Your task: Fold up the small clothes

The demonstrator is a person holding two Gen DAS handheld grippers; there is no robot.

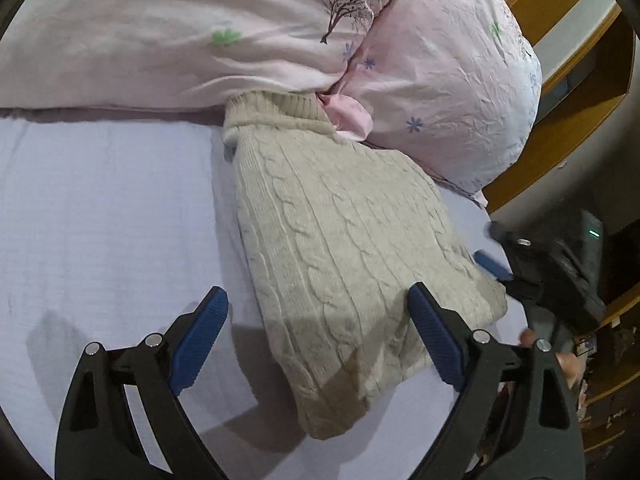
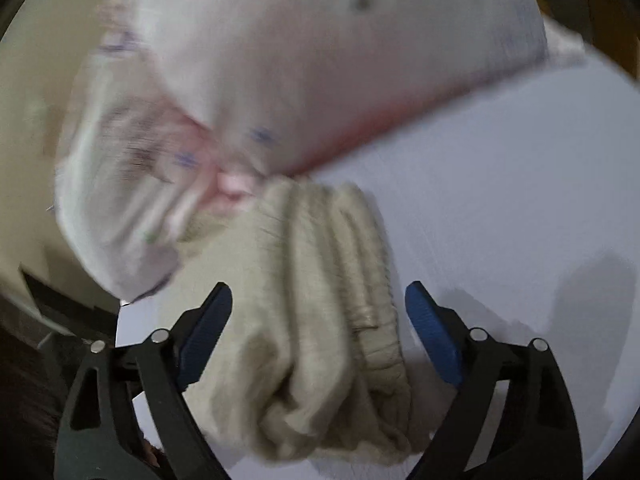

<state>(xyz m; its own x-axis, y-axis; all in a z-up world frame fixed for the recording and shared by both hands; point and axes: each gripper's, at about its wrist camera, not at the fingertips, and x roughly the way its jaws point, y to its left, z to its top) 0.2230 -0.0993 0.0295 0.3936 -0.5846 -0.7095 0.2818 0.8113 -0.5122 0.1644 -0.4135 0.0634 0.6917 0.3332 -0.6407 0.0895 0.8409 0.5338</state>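
Across the frame's middle the folded cream sweater (image 1: 344,248) runs lengthwise, collar toward upper left, beneath my left gripper (image 1: 318,336) and right gripper (image 2: 319,332), both gaping wide, holding nothing.

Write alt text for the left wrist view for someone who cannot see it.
A folded beige cable-knit sweater lies on a pale lavender bedsheet, its far end touching a pink floral duvet and pillow. The left hand-held gripper is open above the sweater's near end, and the right hand-held gripper is at the sweater's right edge.
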